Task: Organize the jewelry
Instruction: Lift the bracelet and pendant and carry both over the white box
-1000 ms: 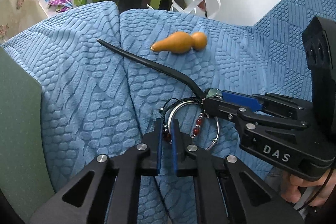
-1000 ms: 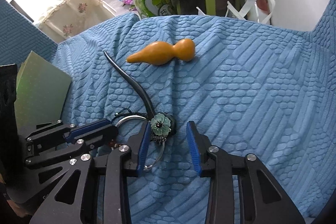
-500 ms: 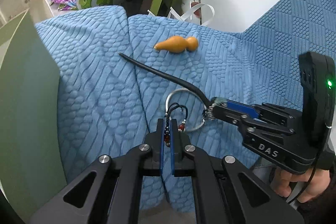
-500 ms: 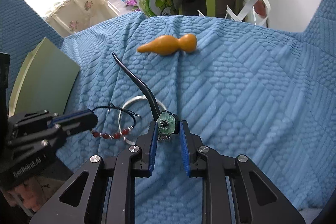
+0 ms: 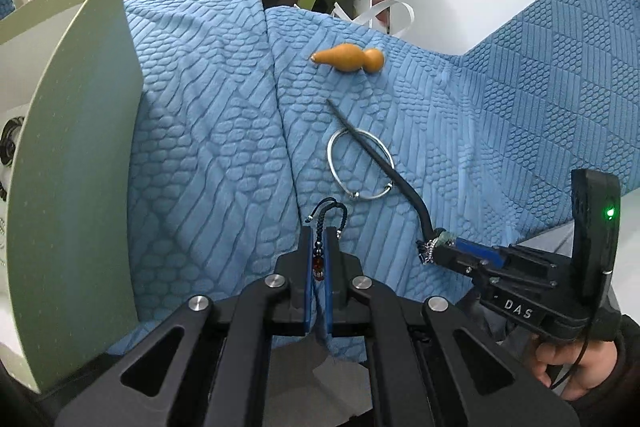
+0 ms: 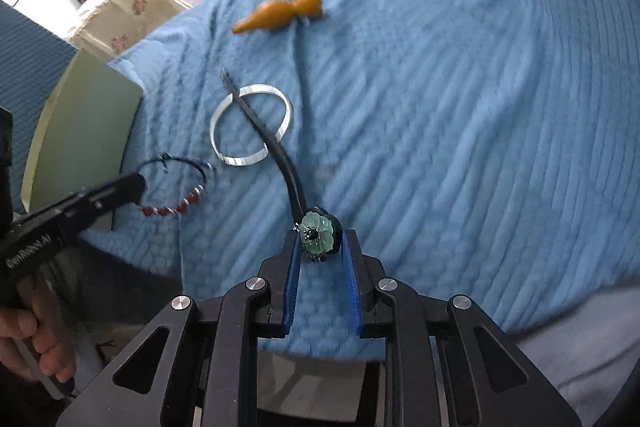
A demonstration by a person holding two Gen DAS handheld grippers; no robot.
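Bright even daylight, fisheye-warped edges, right view motion-blurred

The right wrist view is motion-blurred. The green lid (image 5: pixel 76 163) runs off the left edge, and the left tool (image 5: pixel 318 259) hides most of the beaded bracelet (image 5: pixel 319 261), probably red-beaded.

Black hand-held gripper (image 5: pixel 318 251), blue pads (image 5: pixel 307 267), silver screws.

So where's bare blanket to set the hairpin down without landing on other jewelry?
Free: the wide blanket right of the hairpin, and the strip between the gourd and silver bangle. Crowded: left side, where bangle, beaded bracelet, left gripper and green box bunch together.
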